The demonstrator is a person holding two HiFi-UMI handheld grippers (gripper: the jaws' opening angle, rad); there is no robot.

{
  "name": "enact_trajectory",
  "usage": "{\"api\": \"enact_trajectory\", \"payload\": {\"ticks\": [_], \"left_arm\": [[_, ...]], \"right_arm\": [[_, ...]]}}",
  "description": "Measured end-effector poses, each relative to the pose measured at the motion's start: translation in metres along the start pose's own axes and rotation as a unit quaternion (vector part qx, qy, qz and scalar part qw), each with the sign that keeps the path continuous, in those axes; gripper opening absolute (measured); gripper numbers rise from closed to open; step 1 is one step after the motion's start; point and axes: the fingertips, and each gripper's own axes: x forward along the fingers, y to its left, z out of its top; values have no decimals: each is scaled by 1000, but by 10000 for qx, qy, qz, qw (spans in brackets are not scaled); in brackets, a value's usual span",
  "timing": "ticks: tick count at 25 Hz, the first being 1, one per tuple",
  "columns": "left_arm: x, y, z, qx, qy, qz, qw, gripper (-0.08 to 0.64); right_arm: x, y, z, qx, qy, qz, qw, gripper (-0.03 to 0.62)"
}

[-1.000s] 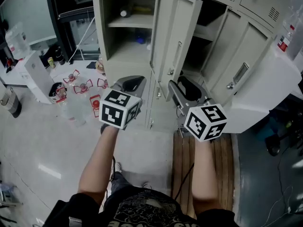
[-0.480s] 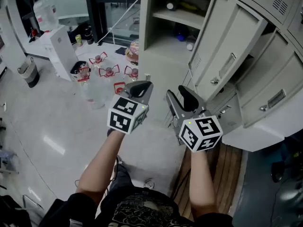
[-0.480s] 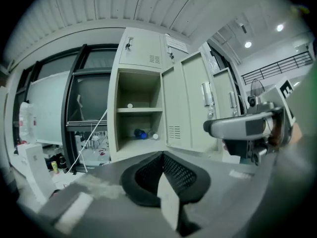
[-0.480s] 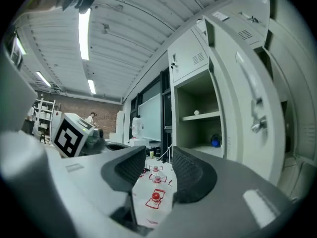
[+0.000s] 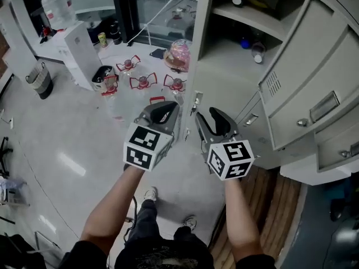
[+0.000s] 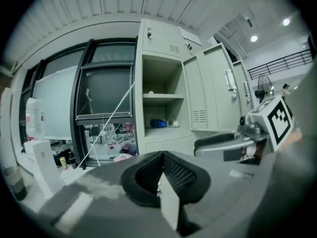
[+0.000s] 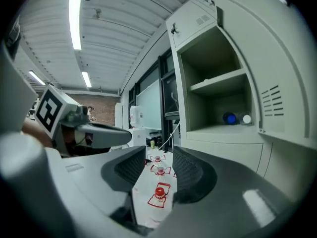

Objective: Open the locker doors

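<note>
The grey lockers [image 5: 291,88] fill the upper right of the head view. One upper compartment [image 5: 247,43] stands open, with a shelf and bottles inside, and its door [image 5: 303,77] is swung wide to the right. My left gripper [image 5: 162,114] hovers over the floor in front of the lockers' left corner, its pads together and nothing in it. My right gripper [image 5: 216,119] hangs beside it, open and empty, touching no door. The left gripper view shows the open compartment [image 6: 161,98] ahead, beyond my left gripper [image 6: 161,157]. In the right gripper view, floor shows through the gap of my right gripper [image 7: 158,165].
Several clear bottles with red labels [image 5: 143,82] stand on the floor left of the lockers, next to a pink round object [image 5: 180,54]. A white box [image 5: 76,43] and a bin [image 5: 40,78] are farther left. Wooden slats [image 5: 280,206] lie at the lower right.
The view has swung left and both grippers have drawn back from the lockers, which now sit farther right. The jaws stand as before.
</note>
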Motion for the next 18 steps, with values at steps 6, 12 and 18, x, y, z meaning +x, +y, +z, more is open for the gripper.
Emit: {"api": "enact_trajectory", "payload": {"ticks": [6,12,18], "left_arm": [[26,38,-28,61,165,-307,9994,2],[63,63,-58,8,245,-565,9981,2],[92,79,-89,-92,328,-755,9966,2]], "right_arm": [[62,-21,-53,-48,227,-332,9992,176],[108,-49,-105,56,358,-828,9959,178],[144,-76,-149,249,376,-1236,9913,181]]}}
